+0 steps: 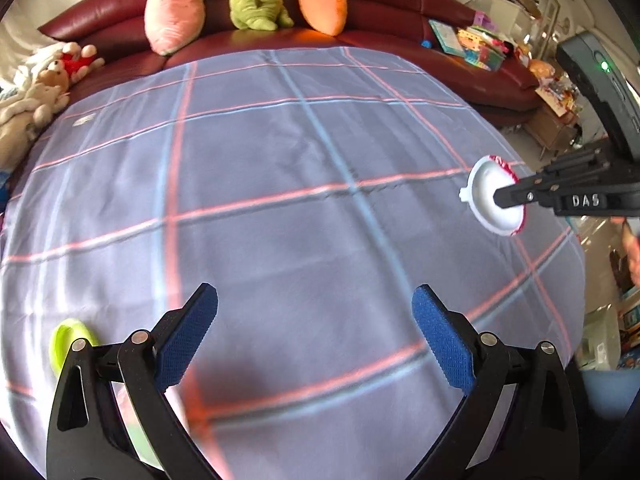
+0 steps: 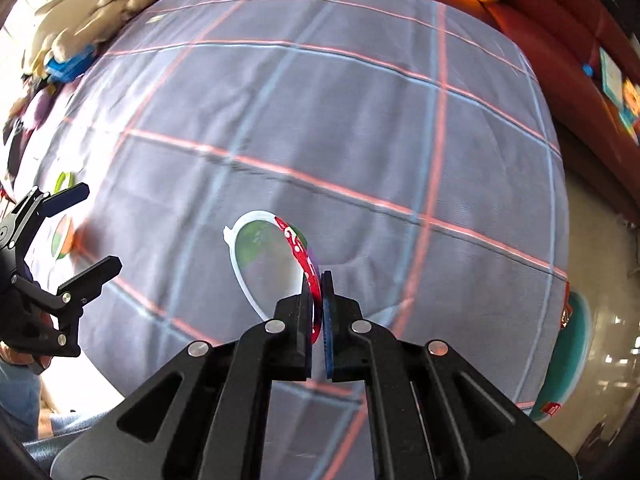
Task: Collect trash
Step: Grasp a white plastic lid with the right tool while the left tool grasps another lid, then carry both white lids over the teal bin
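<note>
My right gripper (image 2: 318,280) is shut on a round white plastic lid with a red printed rim (image 2: 268,260) and holds it above the checked tablecloth. The lid also shows in the left wrist view (image 1: 494,200), pinched by the right gripper (image 1: 500,198) at the table's right side. My left gripper (image 1: 314,320) is open and empty over the near part of the table; it shows in the right wrist view (image 2: 86,232) at the left. A small lime-green ring-shaped piece (image 1: 66,340) lies on the cloth just left of the left gripper, also in the right wrist view (image 2: 63,181).
The table (image 1: 300,180) is covered by a grey-blue cloth with red and blue lines. A dark red sofa (image 1: 380,4) behind it holds plush toys (image 1: 174,4) and books (image 1: 468,44). A round printed piece (image 2: 64,238) lies under the left gripper. A teal bin (image 2: 568,348) stands beside the table at the right.
</note>
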The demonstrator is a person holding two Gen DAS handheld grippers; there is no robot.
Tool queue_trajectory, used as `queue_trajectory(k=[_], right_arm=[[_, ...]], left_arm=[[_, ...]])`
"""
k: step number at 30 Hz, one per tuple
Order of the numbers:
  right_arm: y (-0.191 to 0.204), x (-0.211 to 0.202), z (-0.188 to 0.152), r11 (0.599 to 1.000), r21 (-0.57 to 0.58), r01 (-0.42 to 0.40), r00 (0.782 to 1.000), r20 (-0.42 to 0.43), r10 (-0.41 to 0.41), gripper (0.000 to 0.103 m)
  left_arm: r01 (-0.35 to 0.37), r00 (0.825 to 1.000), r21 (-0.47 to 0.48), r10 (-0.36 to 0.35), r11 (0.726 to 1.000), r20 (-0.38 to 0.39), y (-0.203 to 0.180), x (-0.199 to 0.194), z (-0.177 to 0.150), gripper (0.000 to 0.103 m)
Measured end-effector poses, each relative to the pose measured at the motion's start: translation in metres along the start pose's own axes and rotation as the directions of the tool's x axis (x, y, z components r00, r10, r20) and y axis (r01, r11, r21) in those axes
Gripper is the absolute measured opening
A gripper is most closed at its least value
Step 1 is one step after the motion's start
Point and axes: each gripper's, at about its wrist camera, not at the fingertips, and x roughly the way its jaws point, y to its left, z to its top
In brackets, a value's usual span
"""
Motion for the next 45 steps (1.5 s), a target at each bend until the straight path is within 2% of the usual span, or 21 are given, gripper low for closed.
queue_trajectory(k=[5, 9, 12, 14, 15, 16, 19, 20, 25, 30, 39, 45], right_arm=[[0.046, -0.004, -0.009, 0.998, -0.059, -0.025, 1.0, 0.003, 0.025, 0.004], [0.078, -0.001, -0.013, 0.994, -0.1, -0.049, 0.999, -0.003, 0.049, 0.004], [0.092, 0.0, -0.014, 0.991, -0.116, -0.063, 0.998, -0.001, 0.063, 0.004], [0.101, 0.001, -0.016, 0.99, -0.127, -0.065, 0.998, -0.007, 0.064, 0.004], [0.105, 0.001, -0.016, 0.989, -0.133, -0.064, 0.998, -0.01, 0.063, 0.004], [0.107, 0.002, -0.016, 0.989, -0.134, -0.064, 0.998, -0.012, 0.064, 0.004], [0.106, 0.003, -0.016, 0.989, -0.134, -0.068, 0.998, -0.016, 0.067, 0.004], [0.106, 0.004, -0.016, 0.989, -0.133, -0.07, 0.998, -0.018, 0.068, 0.004], [0.096, 0.005, -0.019, 0.99, -0.12, -0.075, 0.997, -0.021, 0.073, 0.004], [0.075, 0.003, -0.019, 0.994, -0.085, -0.075, 0.997, -0.007, 0.075, 0.004], [0.009, -0.004, -0.023, 0.995, 0.03, -0.093, 0.995, 0.032, 0.092, 0.004], [-0.049, -0.011, -0.04, 0.989, 0.123, -0.086, 0.995, 0.057, 0.08, 0.004]], left_arm=[[-0.047, 0.999, 0.016, 0.047, 0.999, 0.01, 0.035, -0.035, -0.036, 0.097], [-0.07, 0.997, 0.004, 0.07, 0.998, -0.021, 0.06, -0.046, -0.055, 0.079], [-0.092, 0.995, -0.007, 0.092, 0.996, -0.039, 0.075, -0.044, -0.065, 0.078], [-0.09, 0.995, -0.021, 0.088, 0.996, -0.055, 0.082, -0.039, -0.068, 0.069], [-0.086, 0.995, -0.029, 0.084, 0.996, -0.061, 0.084, -0.036, -0.07, 0.059], [-0.081, 0.995, -0.039, 0.078, 0.996, -0.067, 0.085, -0.034, -0.071, 0.055], [-0.074, 0.995, -0.052, 0.07, 0.996, -0.071, 0.085, -0.027, -0.072, 0.053], [-0.068, 0.995, -0.051, 0.064, 0.996, -0.071, 0.083, -0.024, -0.071, 0.048], [-0.068, 0.997, -0.026, 0.067, 0.997, -0.045, 0.069, -0.017, -0.063, 0.046], [-0.04, 0.999, -0.012, 0.04, 0.999, -0.026, 0.052, -0.012, -0.044, 0.046], [0.024, 1.0, 0.062, -0.024, 0.998, -0.009, -0.008, 0.005, -0.003, 0.047], [0.075, 0.997, 0.116, -0.075, 0.99, -0.004, -0.053, 0.021, 0.025, 0.047]])
